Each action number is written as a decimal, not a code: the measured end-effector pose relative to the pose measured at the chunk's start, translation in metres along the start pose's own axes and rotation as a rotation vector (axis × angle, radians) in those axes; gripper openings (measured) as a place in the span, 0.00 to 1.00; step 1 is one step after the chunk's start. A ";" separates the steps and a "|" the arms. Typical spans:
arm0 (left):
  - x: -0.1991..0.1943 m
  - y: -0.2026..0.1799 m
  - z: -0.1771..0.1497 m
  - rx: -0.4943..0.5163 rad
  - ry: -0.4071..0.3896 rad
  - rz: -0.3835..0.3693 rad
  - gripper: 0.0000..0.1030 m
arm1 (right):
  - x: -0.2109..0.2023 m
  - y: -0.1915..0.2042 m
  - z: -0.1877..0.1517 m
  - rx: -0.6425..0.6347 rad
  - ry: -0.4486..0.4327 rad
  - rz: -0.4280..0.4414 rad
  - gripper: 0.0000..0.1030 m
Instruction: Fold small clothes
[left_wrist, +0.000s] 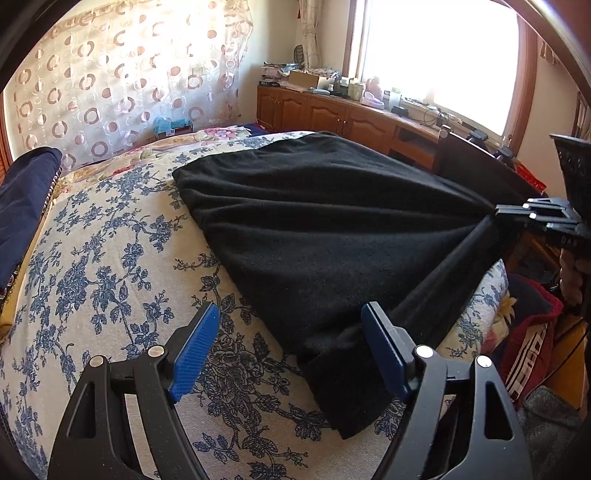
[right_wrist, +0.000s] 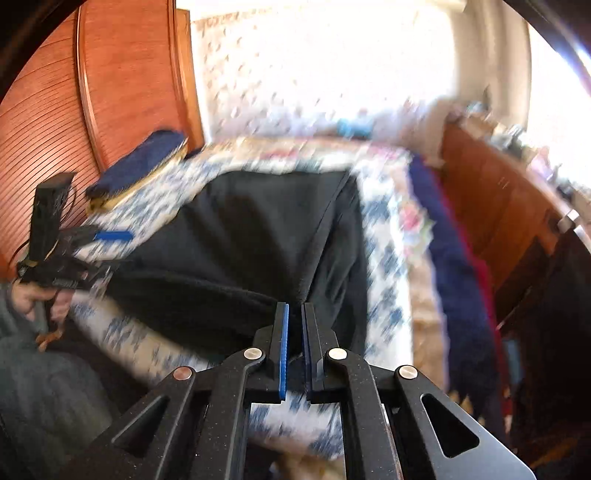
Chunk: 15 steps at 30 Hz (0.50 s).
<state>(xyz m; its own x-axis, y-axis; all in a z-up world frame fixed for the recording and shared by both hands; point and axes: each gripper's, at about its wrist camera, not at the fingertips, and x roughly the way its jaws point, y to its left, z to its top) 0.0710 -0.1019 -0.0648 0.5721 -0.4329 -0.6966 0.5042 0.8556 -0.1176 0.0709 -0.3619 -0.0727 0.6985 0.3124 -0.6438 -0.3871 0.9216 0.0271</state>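
A black garment (left_wrist: 314, 221) lies spread over a blue-flowered bedspread (left_wrist: 110, 258). My left gripper (left_wrist: 291, 308) hovers open over the garment's near corner, blue pads wide apart and gripping nothing. At the right edge my right gripper (left_wrist: 496, 212) is pinched on a fold of the black cloth, which runs taut and ridged from it toward the near corner. The blurred right wrist view shows the right gripper (right_wrist: 295, 306) shut on the black garment (right_wrist: 240, 240). Further left there, a hand (right_wrist: 33, 299) holds the open left gripper (right_wrist: 110, 254).
A folded navy item (left_wrist: 26, 199) rests at the bed's left edge by the wooden headboard (right_wrist: 92, 92). Wooden cabinets (left_wrist: 332, 110) with clutter stand under the bright window. Red and dark clothes (left_wrist: 532, 332) are piled beside the bed on the right.
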 end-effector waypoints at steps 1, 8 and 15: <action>0.001 0.001 0.000 0.000 0.003 -0.005 0.78 | 0.005 0.001 -0.005 -0.007 0.018 -0.023 0.06; 0.006 0.002 -0.006 0.000 0.055 -0.011 0.78 | 0.018 -0.003 -0.005 0.044 0.038 -0.031 0.07; 0.006 -0.002 -0.020 -0.008 0.091 -0.036 0.78 | 0.013 -0.005 -0.005 0.077 -0.002 -0.101 0.39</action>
<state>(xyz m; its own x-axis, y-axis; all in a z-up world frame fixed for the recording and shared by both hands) 0.0604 -0.1002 -0.0830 0.4927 -0.4362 -0.7530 0.5180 0.8423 -0.1489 0.0794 -0.3634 -0.0851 0.7328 0.2177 -0.6447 -0.2674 0.9633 0.0214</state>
